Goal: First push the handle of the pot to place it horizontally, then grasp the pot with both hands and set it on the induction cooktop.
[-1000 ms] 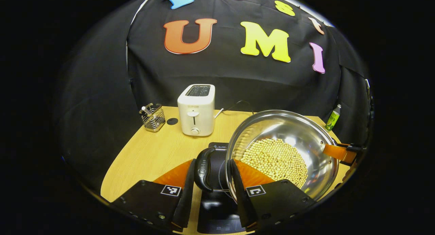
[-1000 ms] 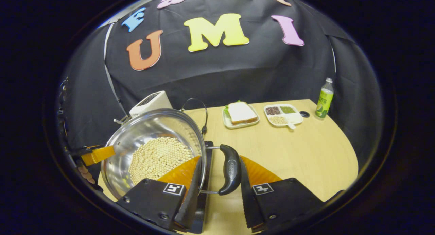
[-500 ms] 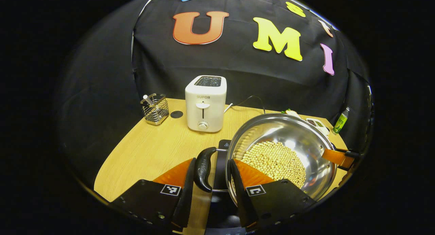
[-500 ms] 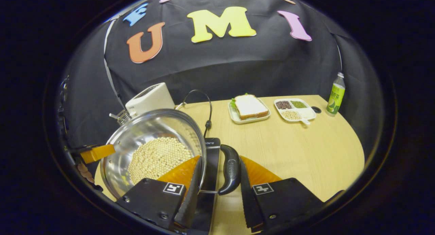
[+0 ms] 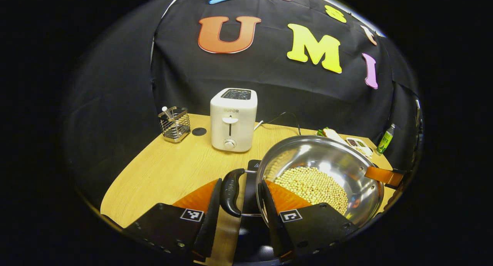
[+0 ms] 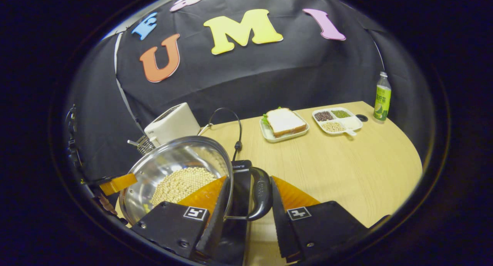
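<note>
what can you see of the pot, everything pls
The pot is a shiny, round, shallow steel vessel, lidless, its bottom covered with pale yellow beans. A black loop handle juts from each side on thin wire arms; each handle sits between a gripper's jaws, whether pressed is unclear. It sits level above the black induction cooktop on the wooden table; contact can't be told.

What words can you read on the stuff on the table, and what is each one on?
"SUPOR": on the front of the white toaster.
On the induction cooktop: small white print at its far edge, too blurred to read surely.
On the green bottle: writing too small to read.
On the pot's handle: a raised mark, too blurred to read.
</note>
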Action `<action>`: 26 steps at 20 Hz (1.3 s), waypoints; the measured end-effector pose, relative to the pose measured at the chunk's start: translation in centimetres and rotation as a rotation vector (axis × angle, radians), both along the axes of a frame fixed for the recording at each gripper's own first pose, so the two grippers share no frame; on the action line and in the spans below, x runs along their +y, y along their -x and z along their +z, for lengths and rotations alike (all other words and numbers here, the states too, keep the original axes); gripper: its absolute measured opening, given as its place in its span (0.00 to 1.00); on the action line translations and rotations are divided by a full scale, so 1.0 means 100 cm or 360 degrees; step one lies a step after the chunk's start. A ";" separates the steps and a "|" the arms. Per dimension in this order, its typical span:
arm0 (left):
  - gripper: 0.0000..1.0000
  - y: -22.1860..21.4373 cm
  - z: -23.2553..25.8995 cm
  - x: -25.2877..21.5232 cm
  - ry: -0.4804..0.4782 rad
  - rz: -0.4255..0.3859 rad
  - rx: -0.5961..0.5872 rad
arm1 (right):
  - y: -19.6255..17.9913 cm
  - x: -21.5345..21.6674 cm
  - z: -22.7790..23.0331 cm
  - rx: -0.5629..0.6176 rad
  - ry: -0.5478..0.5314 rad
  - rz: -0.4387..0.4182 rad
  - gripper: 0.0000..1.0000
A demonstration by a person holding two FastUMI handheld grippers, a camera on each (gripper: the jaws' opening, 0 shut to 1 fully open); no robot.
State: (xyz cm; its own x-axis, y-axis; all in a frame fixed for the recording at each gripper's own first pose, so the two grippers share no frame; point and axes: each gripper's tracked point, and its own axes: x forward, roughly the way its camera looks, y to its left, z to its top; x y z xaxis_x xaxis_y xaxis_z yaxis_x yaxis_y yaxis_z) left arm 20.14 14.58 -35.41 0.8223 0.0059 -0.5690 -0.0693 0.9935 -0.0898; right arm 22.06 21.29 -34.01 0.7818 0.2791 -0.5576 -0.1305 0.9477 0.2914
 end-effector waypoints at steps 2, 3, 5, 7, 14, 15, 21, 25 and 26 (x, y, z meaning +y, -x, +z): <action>0.58 -0.001 -0.001 0.001 -0.0021 -0.0002 -0.0009 | -0.001 -0.001 0.000 -0.0039 0.0011 -0.0013 0.63; 0.60 0.000 -0.002 0.002 -0.0043 0.0002 -0.0015 | -0.002 -0.002 0.002 -0.0067 0.0036 -0.0014 0.63; 0.65 0.001 -0.001 0.009 -0.0113 0.0030 -0.0028 | -0.004 -0.004 0.004 -0.0135 0.0130 0.0011 0.71; 0.90 0.001 0.002 0.009 -0.0138 0.0027 -0.0055 | 0.001 -0.003 0.009 -0.0191 0.0129 0.0008 0.77; 0.96 0.021 0.061 -0.004 -0.0231 -0.0021 -0.0246 | 0.026 -0.008 0.054 -0.0347 0.0100 0.0012 0.91; 0.96 0.028 0.071 -0.010 -0.0223 -0.0032 -0.0274 | 0.030 -0.009 0.063 -0.0373 0.0117 0.0020 0.91; 0.96 0.061 0.132 -0.022 -0.0238 -0.0008 -0.0430 | 0.071 -0.030 0.131 -0.0556 0.0183 -0.0014 0.94; 0.96 0.088 0.175 -0.031 -0.0253 -0.0007 -0.0506 | 0.102 -0.061 0.186 -0.0662 0.0163 -0.0100 0.93; 0.96 0.096 0.186 -0.030 -0.0262 0.0006 -0.0524 | 0.112 -0.072 0.201 -0.0699 0.0154 -0.0122 0.93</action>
State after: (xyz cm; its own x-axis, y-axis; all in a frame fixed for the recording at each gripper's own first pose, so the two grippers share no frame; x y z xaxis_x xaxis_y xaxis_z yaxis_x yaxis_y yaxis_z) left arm 10.59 11.57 -16.78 0.9610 0.0788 -0.2649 -0.0671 0.9963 0.0530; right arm 10.84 14.08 -13.92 0.9664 0.1739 -0.1893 -0.1501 0.9796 0.1338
